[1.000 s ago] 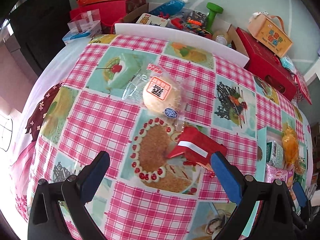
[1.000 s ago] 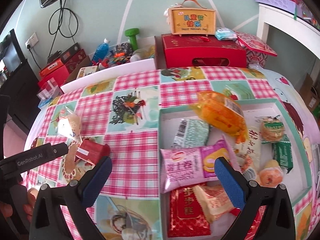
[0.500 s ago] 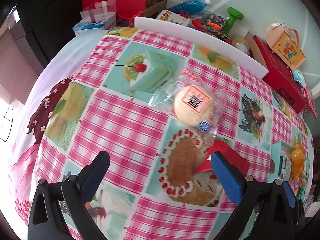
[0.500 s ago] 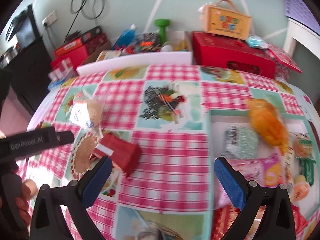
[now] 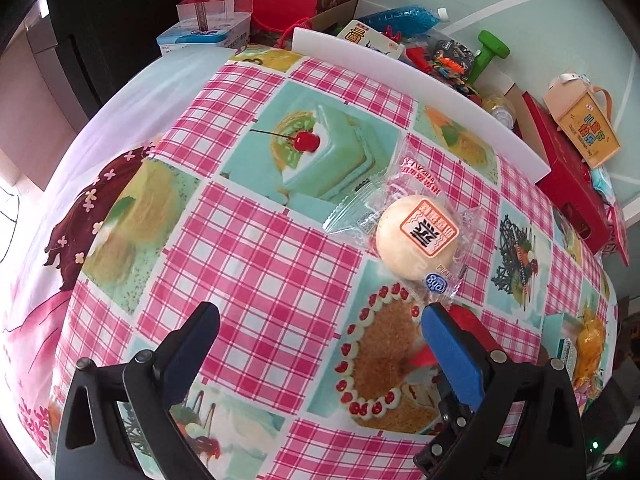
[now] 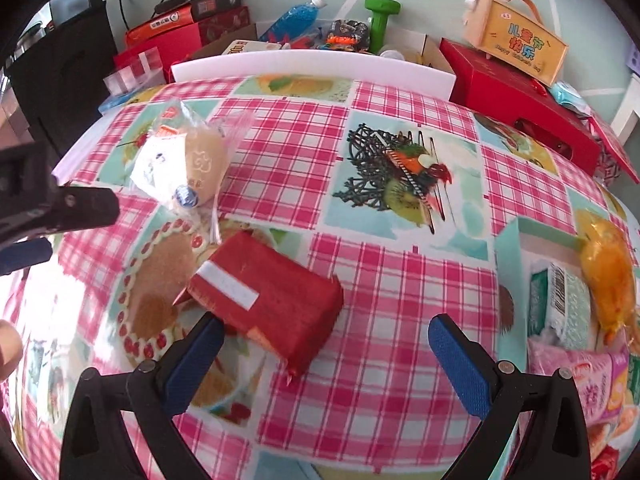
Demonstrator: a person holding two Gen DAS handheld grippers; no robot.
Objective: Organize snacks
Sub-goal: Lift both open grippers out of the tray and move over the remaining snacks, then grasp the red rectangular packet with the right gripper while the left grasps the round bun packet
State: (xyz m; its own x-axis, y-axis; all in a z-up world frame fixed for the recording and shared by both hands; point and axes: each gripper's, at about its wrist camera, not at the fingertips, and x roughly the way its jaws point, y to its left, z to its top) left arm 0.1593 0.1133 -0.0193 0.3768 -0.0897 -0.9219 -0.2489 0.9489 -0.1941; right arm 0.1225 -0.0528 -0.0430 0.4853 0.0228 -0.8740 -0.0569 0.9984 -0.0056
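A round pale bun in a clear wrapper (image 5: pixel 416 236) lies on the checked tablecloth, just beyond my open left gripper (image 5: pixel 316 332) and to the right of its axis. The same bun (image 6: pixel 188 160) shows at upper left in the right wrist view. A red wrapped snack block (image 6: pixel 268 296) lies below the bun, directly ahead of my open right gripper (image 6: pixel 326 340), near its left finger. In the left wrist view the red block (image 5: pixel 468 320) peeks out behind the right finger. A teal tray (image 6: pixel 508 252) at the right holds several snack packs.
Behind the white table edge strip (image 6: pixel 312 62) sit red boxes (image 6: pixel 516 92), a yellow gift box (image 6: pixel 516 40), a blue bottle (image 6: pixel 296 20) and a green dumbbell (image 6: pixel 380 16). The left gripper's body (image 6: pixel 48 204) and a fingertip of a hand (image 6: pixel 8 348) show at the left.
Both grippers have swung left. The right one has left the tray and now faces the red block. In the left view, the bun and block have slid toward the right finger.
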